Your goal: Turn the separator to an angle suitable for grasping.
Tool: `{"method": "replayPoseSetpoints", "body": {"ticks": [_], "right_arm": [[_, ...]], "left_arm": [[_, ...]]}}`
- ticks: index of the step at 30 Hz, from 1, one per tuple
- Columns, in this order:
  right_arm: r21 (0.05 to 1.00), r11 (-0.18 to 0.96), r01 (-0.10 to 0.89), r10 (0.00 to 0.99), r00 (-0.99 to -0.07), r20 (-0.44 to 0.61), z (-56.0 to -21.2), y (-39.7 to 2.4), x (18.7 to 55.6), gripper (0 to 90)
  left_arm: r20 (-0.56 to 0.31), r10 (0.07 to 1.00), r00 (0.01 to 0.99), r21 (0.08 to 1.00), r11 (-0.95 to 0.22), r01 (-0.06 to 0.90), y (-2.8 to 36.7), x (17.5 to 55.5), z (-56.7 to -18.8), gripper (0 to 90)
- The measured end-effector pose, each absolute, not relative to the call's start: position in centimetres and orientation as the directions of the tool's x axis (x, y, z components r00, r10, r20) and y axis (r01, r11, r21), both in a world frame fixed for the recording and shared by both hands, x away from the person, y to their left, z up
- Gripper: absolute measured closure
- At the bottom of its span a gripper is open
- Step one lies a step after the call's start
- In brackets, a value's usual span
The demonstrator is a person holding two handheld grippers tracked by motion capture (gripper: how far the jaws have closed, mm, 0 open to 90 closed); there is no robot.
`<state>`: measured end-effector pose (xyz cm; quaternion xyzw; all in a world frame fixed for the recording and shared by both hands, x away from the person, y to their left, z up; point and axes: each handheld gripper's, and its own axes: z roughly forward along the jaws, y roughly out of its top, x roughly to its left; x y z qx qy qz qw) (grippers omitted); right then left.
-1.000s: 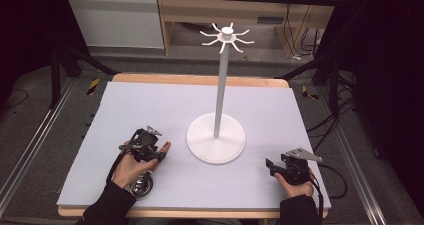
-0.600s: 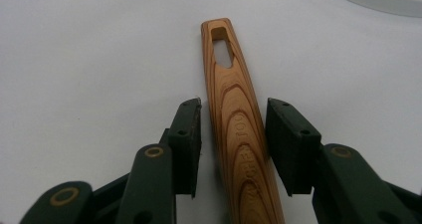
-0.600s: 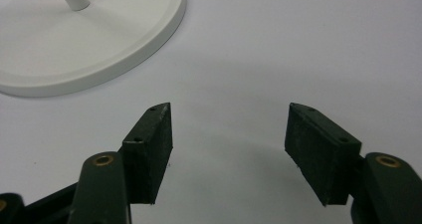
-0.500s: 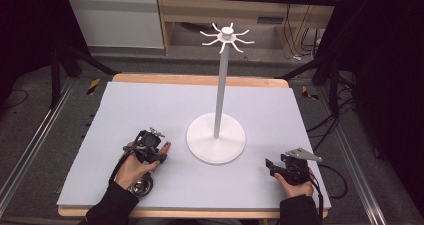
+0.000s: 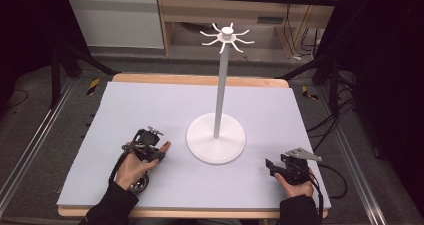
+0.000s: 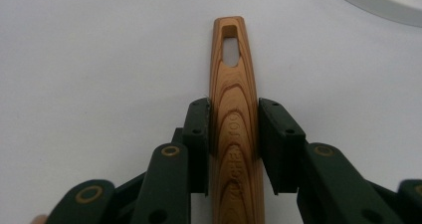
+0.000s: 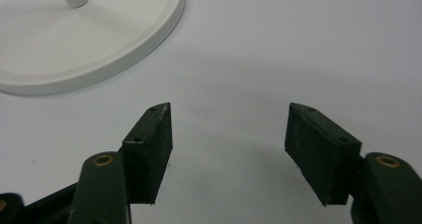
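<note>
wooden handle (image 6: 233,119), slotted tip, flat on mat, clamped in tool (image 6: 233,144)

Pale mat (image 5: 150,110) over wooden table (image 5: 200,79) — white stand (image 5: 216,144), wooden-handled utensil (image 6: 233,109)

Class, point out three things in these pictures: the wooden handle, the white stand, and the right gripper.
wooden handle (image 6: 233,99): left gripper view, on its grain just above the jaws.
white stand (image 5: 219,90): high view, midway up its pole.
right gripper (image 7: 229,147): right gripper view, midway between its fingertips.
</note>
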<state>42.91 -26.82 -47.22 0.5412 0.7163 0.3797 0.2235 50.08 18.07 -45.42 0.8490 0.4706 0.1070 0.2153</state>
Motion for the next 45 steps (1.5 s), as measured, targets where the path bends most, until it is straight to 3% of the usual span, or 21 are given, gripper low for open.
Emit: {"method": "replayPoseSetpoints", "body": {"ticks": [12,18,28,45], "right_arm": [[0.785,0.125,0.607,0.944,-0.317,0.094,-47.25,-26.84,42.97,35.7],[0.786,0.119,0.607,0.945,-0.312,0.098,-47.19,-26.84,42.96,35.7],[0.782,0.120,0.611,0.943,-0.318,0.104,-47.15,-26.81,43.06,35.7],[0.786,0.121,0.606,0.942,-0.319,0.101,-47.11,-26.85,43.02,36.1]], "left_arm": [[-0.045,0.827,0.560,0.452,-0.483,0.750,18.41,50.43,-45.34,67.0],[-0.003,0.811,0.586,0.429,-0.528,0.733,17.89,50.43,-45.27,65.1],[-0.006,0.810,0.586,0.414,-0.532,0.739,17.79,50.64,-45.18,66.6],[-0.034,0.805,0.592,0.451,-0.516,0.728,18.35,50.41,-45.04,67.7]]}}
